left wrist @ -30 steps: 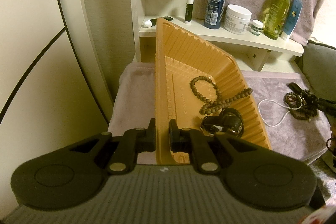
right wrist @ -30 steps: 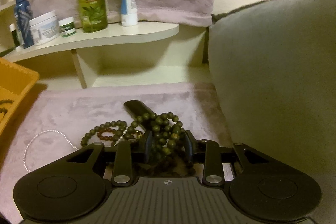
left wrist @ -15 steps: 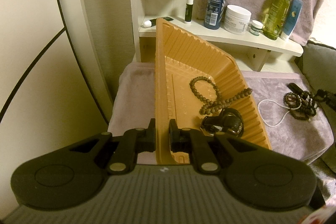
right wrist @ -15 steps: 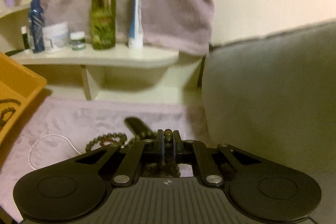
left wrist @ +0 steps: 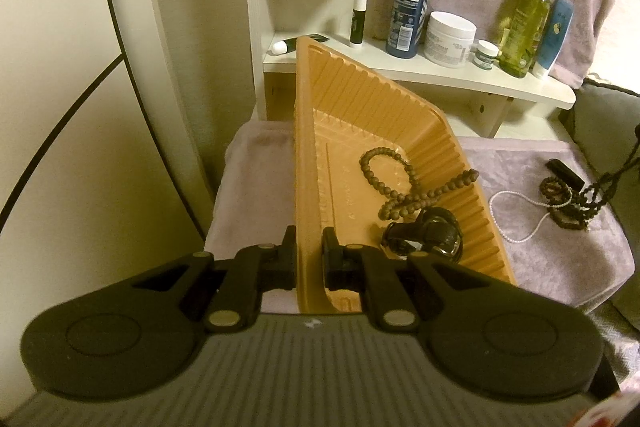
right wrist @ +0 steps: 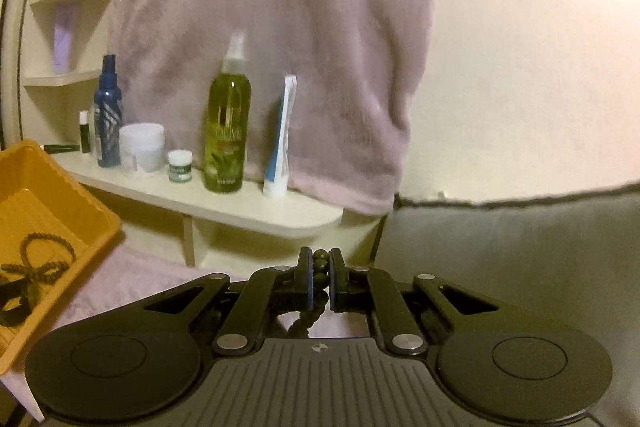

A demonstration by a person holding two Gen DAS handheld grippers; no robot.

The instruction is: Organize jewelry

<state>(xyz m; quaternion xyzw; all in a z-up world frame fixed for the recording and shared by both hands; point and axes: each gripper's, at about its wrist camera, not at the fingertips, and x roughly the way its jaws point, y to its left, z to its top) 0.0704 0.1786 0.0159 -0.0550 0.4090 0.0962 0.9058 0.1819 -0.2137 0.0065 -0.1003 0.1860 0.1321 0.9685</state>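
Orange tray (left wrist: 384,115), tilted and pinched at its lower-centre rim by the left gripper (left wrist: 310,259), steadied to receive the bead strand (right wrist: 320,267) nipped in the right gripper (right wrist: 320,277).

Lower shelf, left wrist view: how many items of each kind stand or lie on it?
Spray bottles: 2, the blue spray bottle and the green spray bottle
Jars: 2, the large white jar and the small jar
Tubes: 2, the blue tube upright and the dark tube lying
Lip balm stick: 1
Total: 7
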